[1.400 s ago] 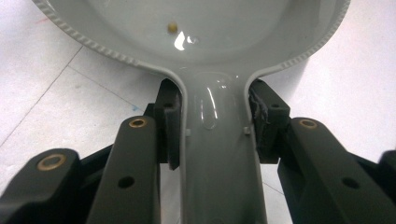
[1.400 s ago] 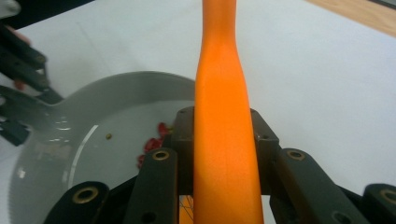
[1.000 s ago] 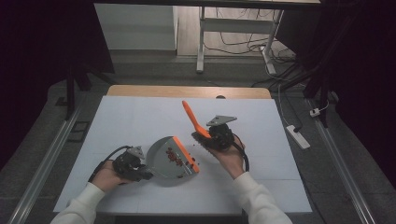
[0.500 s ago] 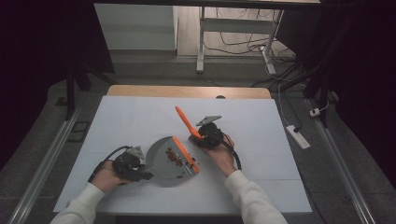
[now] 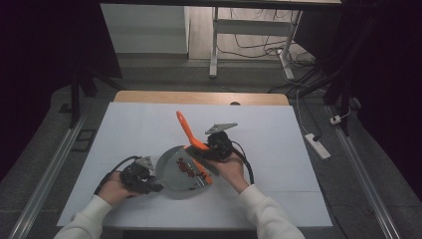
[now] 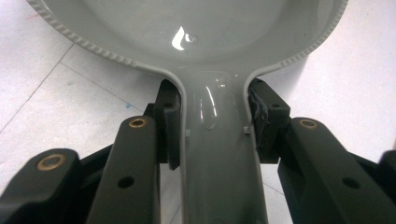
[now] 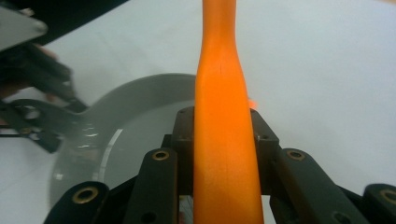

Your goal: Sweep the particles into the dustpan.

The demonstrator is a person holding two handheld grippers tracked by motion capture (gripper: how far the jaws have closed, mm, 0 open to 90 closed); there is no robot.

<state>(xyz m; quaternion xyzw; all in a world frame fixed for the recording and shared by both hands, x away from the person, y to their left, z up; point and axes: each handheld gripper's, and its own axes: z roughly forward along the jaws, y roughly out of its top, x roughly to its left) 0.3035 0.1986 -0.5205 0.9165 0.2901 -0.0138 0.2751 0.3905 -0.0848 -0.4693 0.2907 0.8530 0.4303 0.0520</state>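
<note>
Grey dustpan (image 5: 176,169) stays pinned by its handle in the closed left gripper (image 5: 149,180); right gripper (image 5: 211,149), clamped on the orange brush (image 5: 191,142), should sweep the red bits (image 5: 191,172) gently inward

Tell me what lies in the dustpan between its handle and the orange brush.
In the high view, small reddish-brown bits lie on the grey dustpan, between its handle in the left gripper and the orange brush.

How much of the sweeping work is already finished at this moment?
Done: red bits already lie in the grey dustpan. In hand: the left gripper clamps the pan's handle, the right gripper holds the orange brush at its mouth. Left: emptying the pan.
</note>
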